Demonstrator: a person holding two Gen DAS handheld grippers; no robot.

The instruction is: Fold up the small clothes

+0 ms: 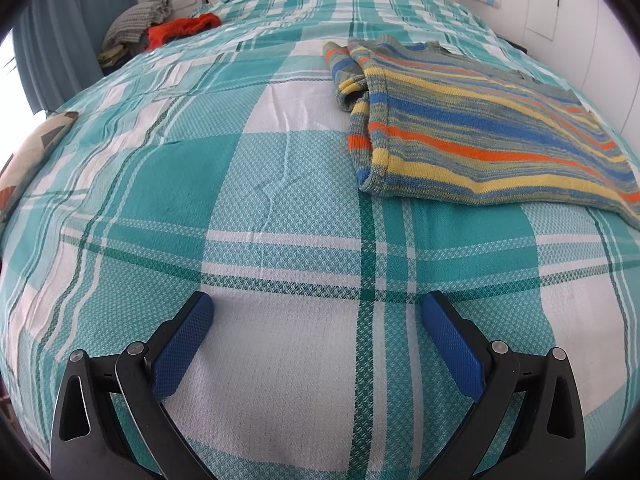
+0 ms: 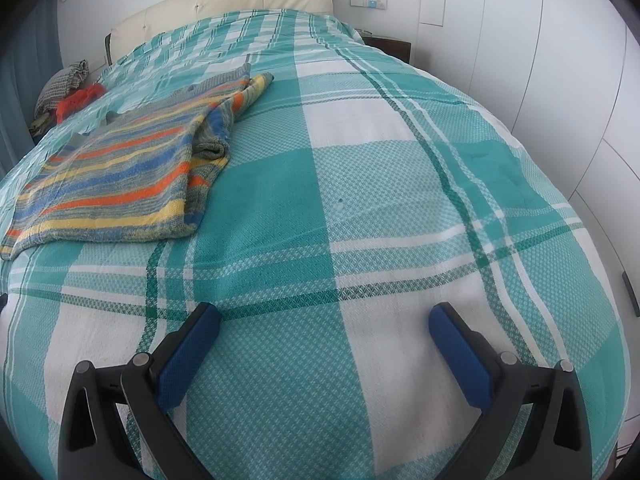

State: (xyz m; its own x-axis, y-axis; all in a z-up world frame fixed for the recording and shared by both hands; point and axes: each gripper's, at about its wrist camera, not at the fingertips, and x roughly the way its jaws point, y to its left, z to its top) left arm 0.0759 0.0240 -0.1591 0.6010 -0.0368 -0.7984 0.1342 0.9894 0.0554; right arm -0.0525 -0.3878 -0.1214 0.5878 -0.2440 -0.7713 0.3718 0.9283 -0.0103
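Note:
A small striped knit sweater in blue, yellow, orange and grey lies flat on the bed, with one sleeve folded in along its near side. It sits ahead and to the right in the left wrist view, and ahead and to the left in the right wrist view. My left gripper is open and empty, low over the bedspread, short of the sweater's hem. My right gripper is open and empty, over bare bedspread to the right of the sweater.
The bed has a teal and white plaid bedspread and a cream headboard. A pile of clothes, one red and one grey check, lies at the bed's far left corner. White wardrobe doors stand on the right.

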